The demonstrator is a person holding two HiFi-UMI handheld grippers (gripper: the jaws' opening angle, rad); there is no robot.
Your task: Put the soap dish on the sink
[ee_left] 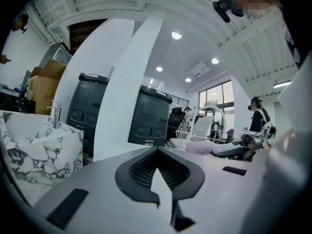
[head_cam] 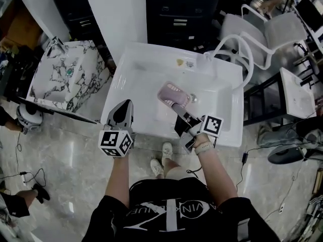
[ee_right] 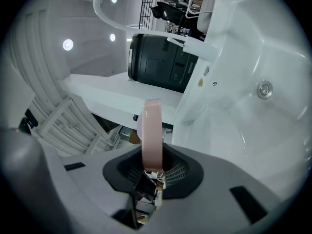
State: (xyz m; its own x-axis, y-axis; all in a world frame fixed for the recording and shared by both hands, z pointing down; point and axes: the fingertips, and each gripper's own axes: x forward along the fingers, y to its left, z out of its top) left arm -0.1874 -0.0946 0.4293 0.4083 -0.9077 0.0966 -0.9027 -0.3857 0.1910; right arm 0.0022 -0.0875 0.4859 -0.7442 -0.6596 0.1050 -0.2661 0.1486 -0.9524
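The pink soap dish (head_cam: 173, 95) hangs over the basin of the white sink (head_cam: 151, 54), near its drain. My right gripper (head_cam: 178, 108) is shut on the dish's near edge. In the right gripper view the soap dish (ee_right: 152, 130) stands edge-on between the jaws, with the sink's basin wall (ee_right: 243, 111) to its right. My left gripper (head_cam: 124, 108) hovers over the sink's front-left rim, jaws together with nothing in them. In the left gripper view the left gripper (ee_left: 158, 168) points level, and the soap dish (ee_left: 197, 148) shows at mid right.
A marble-patterned sink (head_cam: 65, 77) stands to the left. A white faucet (head_cam: 211, 55) and two small items (head_cam: 184, 63) sit at the sink's back rim. White chairs (head_cam: 262, 39) are at back right, a black cabinet (head_cam: 181, 14) and white column (head_cam: 116, 14) behind.
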